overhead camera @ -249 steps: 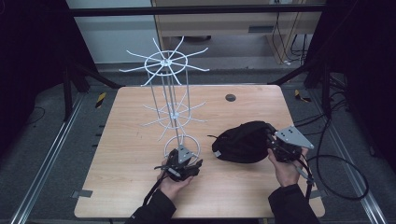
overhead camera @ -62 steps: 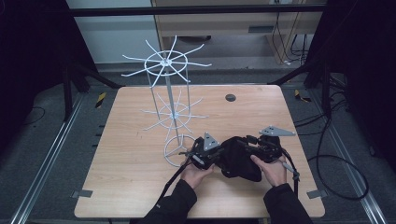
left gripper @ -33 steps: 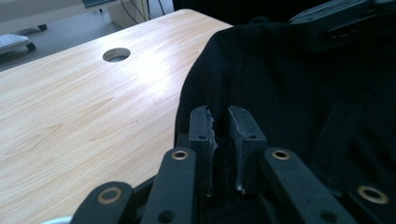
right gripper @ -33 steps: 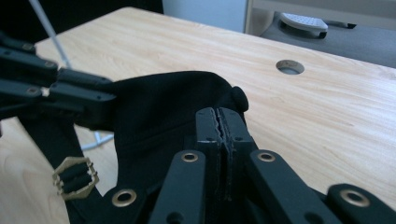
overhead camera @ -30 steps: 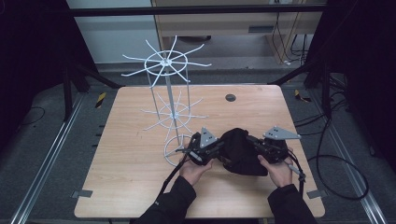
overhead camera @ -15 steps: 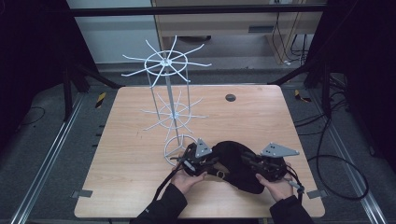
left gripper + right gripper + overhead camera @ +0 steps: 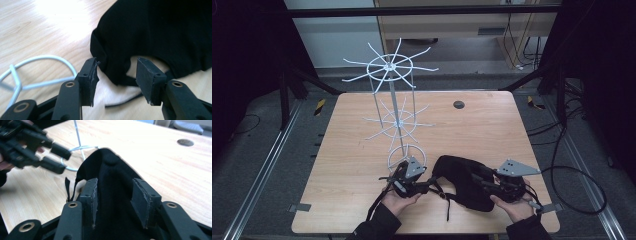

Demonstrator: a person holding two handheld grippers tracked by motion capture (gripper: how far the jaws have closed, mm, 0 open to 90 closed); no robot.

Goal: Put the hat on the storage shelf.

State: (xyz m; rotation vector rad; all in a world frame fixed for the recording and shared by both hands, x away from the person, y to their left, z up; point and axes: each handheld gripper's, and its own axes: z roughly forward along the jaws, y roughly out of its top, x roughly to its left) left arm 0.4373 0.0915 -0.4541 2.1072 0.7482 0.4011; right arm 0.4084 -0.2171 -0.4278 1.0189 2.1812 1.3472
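The table [image 7: 492,125] is pale wood-grain, smooth, with a soft sheen under the light. The rack [image 7: 394,112] looks like thin white-coated metal wire. The cap [image 7: 160,32] is matt black cloth, possibly cotton. Both grippers' 2 jaws are matt black plastic with grey, worn, roughened pads [image 7: 140,200]

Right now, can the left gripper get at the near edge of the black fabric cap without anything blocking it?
Probably yes. The left gripper is open, and the black fabric cap has its curved edge just beyond the fingertips, on bare wooden table. The white wire stand base lies off to one side, not between them.
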